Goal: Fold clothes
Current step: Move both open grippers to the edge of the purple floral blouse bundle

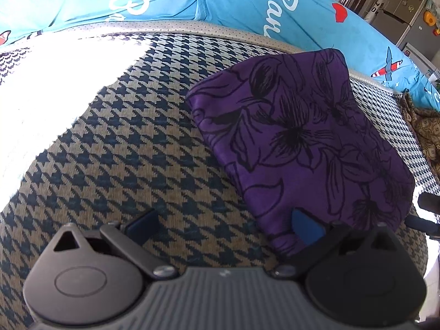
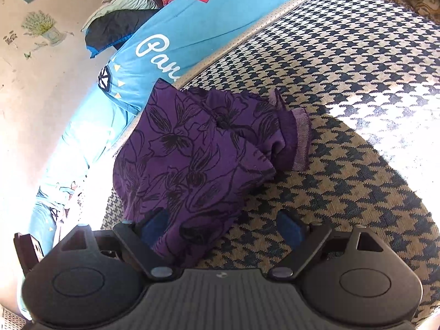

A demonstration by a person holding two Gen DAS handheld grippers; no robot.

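Note:
A purple garment with black flower outlines (image 1: 302, 143) lies folded into a compact bundle on the houndstooth cover (image 1: 123, 151). My left gripper (image 1: 224, 227) is open, its right pad at the bundle's near corner and its left pad over bare cover. From the right wrist view the same garment (image 2: 192, 159) shows a lighter hem (image 2: 301, 140) sticking out on its right side. My right gripper (image 2: 224, 228) is open too; its left finger overlaps the garment's near edge, and the right finger is over the houndstooth cover (image 2: 343, 165).
A turquoise sheet with white lettering (image 1: 233, 2) borders the cover at the back. A brown patterned cloth (image 1: 423, 129) lies at the far right. Bright sunlight washes out the cover's left part (image 1: 55, 96). A fridge (image 1: 404, 8) stands in the background.

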